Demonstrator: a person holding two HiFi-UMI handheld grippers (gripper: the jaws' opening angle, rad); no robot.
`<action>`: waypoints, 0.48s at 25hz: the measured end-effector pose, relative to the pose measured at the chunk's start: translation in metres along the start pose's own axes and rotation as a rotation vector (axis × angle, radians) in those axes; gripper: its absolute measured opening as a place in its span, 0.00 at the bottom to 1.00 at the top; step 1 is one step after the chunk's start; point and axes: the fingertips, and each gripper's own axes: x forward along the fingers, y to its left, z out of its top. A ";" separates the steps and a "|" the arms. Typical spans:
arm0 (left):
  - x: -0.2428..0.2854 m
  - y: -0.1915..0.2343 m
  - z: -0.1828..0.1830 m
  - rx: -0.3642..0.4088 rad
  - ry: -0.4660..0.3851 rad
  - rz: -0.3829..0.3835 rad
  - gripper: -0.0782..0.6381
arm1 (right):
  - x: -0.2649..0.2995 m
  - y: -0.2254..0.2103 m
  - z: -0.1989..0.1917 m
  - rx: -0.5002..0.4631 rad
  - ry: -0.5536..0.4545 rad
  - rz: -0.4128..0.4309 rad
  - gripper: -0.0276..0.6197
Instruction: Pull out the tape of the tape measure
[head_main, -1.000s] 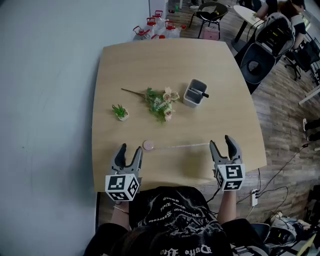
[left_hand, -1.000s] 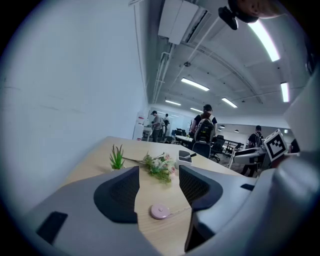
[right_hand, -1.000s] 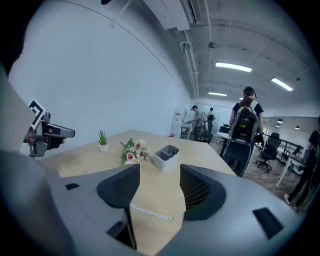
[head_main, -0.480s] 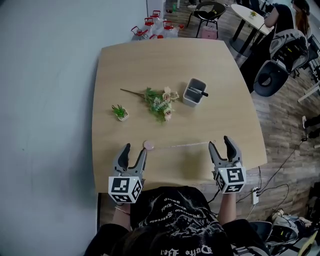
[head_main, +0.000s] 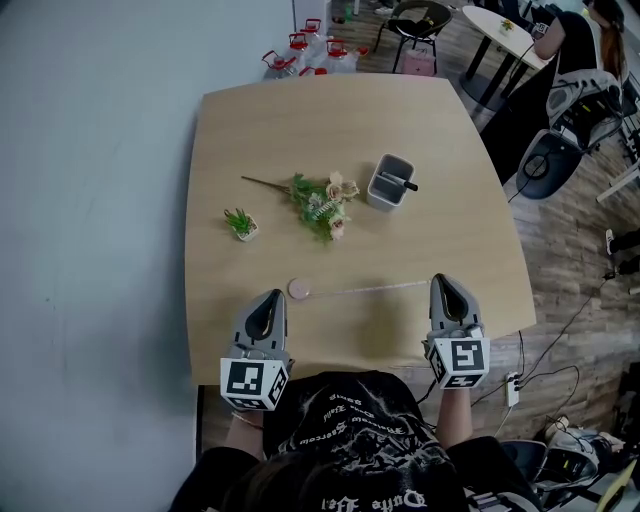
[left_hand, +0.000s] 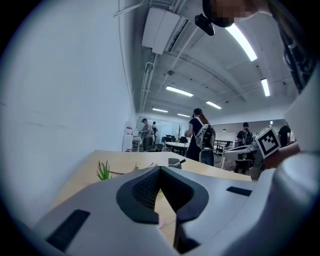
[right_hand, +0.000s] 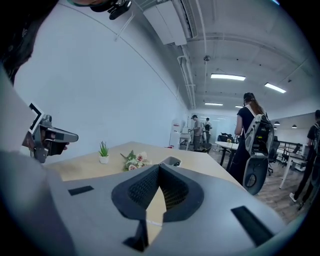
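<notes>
Here, the light wooden table (head_main: 350, 130) fills the middle of the head view, with the person at its near edge. The left gripper (head_main: 268, 300) and the right gripper (head_main: 446, 284) hover over that edge, well apart and both pointing away from the person. Each has just been closing, and its jaws now meet at the tips with nothing between them; in both gripper views only bare tabletop shows through the gap behind the tips. A bunch of artificial flowers (head_main: 322, 205) lies near the table's centre, with a grey pen holder (head_main: 391, 184) just to its right. The tape measure (head_main: 297, 289) lies in front of them, its round pink case just beyond the left gripper's tip. Its thin tape (head_main: 365, 289) is drawn out flat across the table, ending just beside the right gripper. A small potted plant (head_main: 240, 224) stands left of the flowers
</notes>
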 end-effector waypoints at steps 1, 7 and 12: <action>0.000 -0.001 -0.002 0.007 0.013 -0.004 0.12 | 0.000 0.001 0.002 0.000 -0.006 0.003 0.07; 0.006 -0.006 -0.008 0.027 0.051 -0.040 0.12 | 0.005 0.006 0.002 -0.025 -0.005 0.010 0.06; 0.007 -0.004 -0.008 -0.006 0.053 -0.043 0.12 | 0.006 0.009 -0.003 -0.033 0.014 0.020 0.06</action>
